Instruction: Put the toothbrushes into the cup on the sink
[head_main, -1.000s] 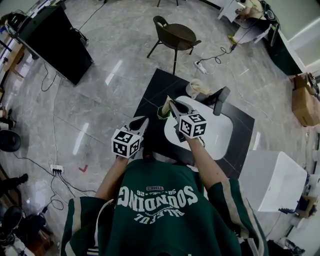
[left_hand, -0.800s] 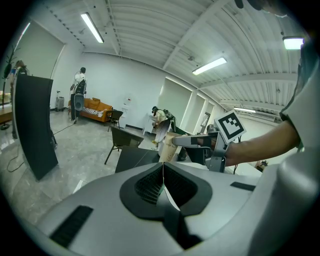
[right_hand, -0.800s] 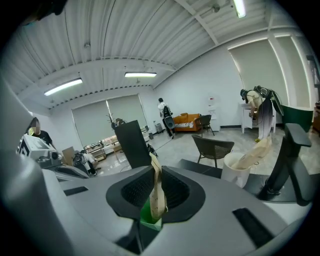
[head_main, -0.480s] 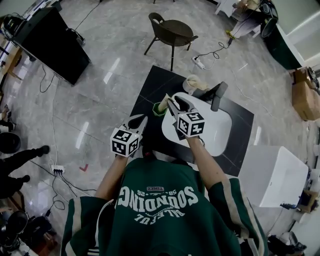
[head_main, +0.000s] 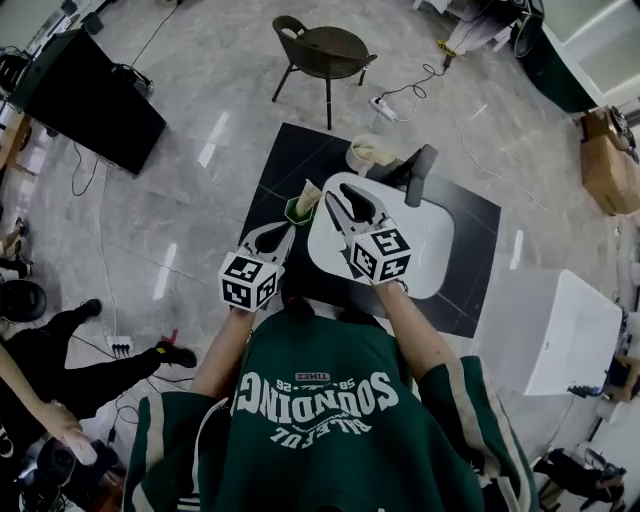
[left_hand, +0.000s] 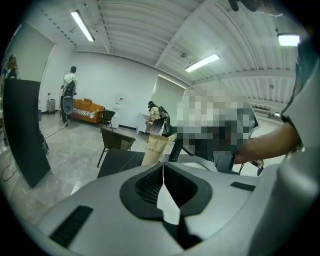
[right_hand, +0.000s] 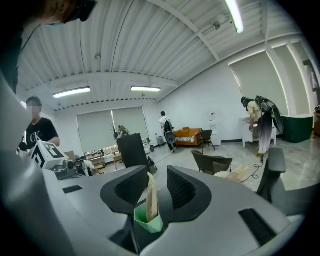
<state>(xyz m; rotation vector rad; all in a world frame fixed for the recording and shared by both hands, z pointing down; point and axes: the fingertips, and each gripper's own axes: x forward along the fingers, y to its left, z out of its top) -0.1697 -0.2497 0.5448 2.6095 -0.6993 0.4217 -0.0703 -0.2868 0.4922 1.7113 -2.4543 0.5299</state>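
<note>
Toothbrush (right_hand: 151, 196) stands in the green cup (right_hand: 148, 220) at the sink (head_main: 432, 243) edge, loose between the right tool's (head_main: 337, 192) half-parted jaws. Left tool (left_hand: 163, 166) is closed, empty. A crooked withdrawal could snag the brush and tip the cup.

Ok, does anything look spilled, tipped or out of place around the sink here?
Nothing stands out. The green cup stands upright on the black counter beside the white basin, with one toothbrush leaning slightly in it. No spill or damage shows. The right gripper is open and not pressing on the toothbrush.
</note>
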